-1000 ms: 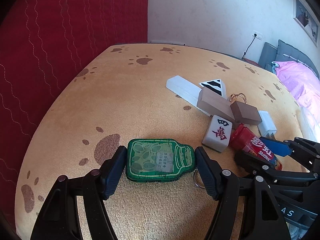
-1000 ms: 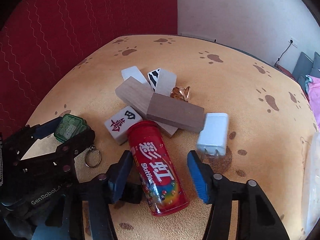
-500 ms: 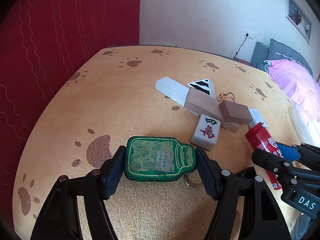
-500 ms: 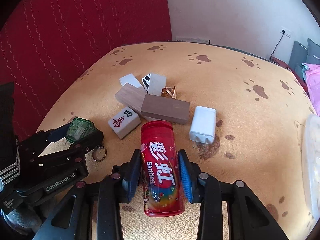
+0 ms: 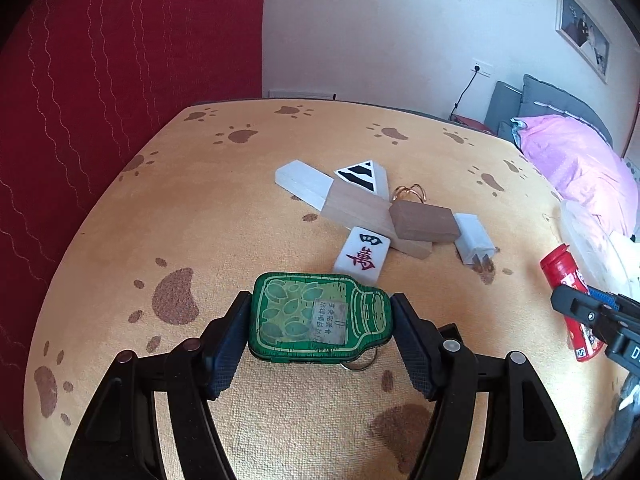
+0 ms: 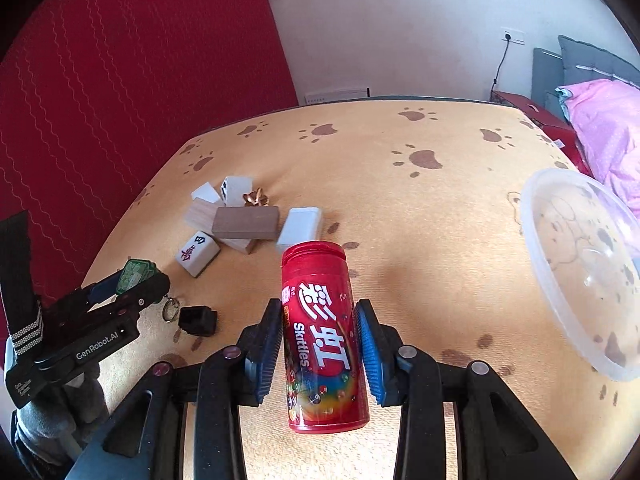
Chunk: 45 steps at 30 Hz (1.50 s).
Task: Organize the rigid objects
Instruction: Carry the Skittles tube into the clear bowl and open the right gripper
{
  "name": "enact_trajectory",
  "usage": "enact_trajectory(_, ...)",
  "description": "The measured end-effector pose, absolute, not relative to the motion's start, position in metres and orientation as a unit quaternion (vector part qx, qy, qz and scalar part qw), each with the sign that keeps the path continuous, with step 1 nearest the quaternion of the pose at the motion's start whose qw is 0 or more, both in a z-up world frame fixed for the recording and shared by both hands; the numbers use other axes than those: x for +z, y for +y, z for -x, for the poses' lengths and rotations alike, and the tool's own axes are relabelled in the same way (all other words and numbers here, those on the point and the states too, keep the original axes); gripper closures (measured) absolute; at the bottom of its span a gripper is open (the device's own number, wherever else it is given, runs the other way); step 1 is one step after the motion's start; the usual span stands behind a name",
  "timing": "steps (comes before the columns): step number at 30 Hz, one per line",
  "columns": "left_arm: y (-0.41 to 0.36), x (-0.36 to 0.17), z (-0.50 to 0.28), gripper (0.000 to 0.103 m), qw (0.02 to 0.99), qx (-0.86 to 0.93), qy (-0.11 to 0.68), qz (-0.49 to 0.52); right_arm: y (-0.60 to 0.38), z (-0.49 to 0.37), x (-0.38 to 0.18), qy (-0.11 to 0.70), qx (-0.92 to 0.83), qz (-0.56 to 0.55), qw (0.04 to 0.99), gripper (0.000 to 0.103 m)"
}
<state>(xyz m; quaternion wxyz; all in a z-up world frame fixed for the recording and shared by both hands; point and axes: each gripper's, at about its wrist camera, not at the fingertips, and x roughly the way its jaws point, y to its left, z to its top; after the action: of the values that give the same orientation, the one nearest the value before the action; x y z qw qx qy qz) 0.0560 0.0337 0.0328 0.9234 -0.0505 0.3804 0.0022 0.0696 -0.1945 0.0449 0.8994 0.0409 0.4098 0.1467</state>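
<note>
My left gripper [image 5: 318, 334] is shut on a green bottle-shaped keychain tag [image 5: 316, 328] and holds it above the orange paw-print table [image 5: 224, 208]; its key ring hangs below. My right gripper [image 6: 320, 344] is shut on a red Skittles can [image 6: 320, 340], lifted off the table. The can also shows at the right edge of the left wrist view [image 5: 570, 296]. The left gripper with the tag shows in the right wrist view [image 6: 120, 292]. A clear plastic bowl [image 6: 580, 264] stands at the right.
A pile lies mid-table: a mahjong tile [image 5: 362, 254], a light wooden block [image 5: 360, 210], a dark wooden block [image 5: 424, 222], a white block [image 5: 304, 182], a striped piece [image 5: 362, 174], gold rings [image 5: 410, 192], a white charger [image 5: 474, 240]. A small black object [image 6: 198, 320] lies nearby.
My right gripper closed on the Skittles can, lifted it and carried it right toward the bowl. My left gripper lifted the green tag slightly.
</note>
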Motion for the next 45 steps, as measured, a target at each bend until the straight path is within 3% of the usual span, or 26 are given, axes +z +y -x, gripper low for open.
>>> enact_trajectory(27,-0.059,0.059,-0.045,0.034,0.925,-0.065,0.373,-0.011,-0.382,-0.067,0.059,0.334,-0.067,-0.164,0.926,0.064)
enact_trajectory(30,-0.070,0.061,-0.045,0.034,0.926,-0.072,0.371,-0.020,-0.401,-0.070,0.052,0.332,-0.093,-0.175,0.922,0.060)
enact_trajectory(34,-0.081,0.061,-0.045,0.034,0.924,-0.077,0.373,-0.028,-0.418,-0.064,0.043,0.325,-0.118,-0.188,0.919,0.037)
enact_trajectory(45,-0.120,0.066,-0.049,0.034,0.921,-0.098,0.373,-0.054,-0.419,-0.046,0.040,0.297,-0.126,-0.171,0.931,0.033)
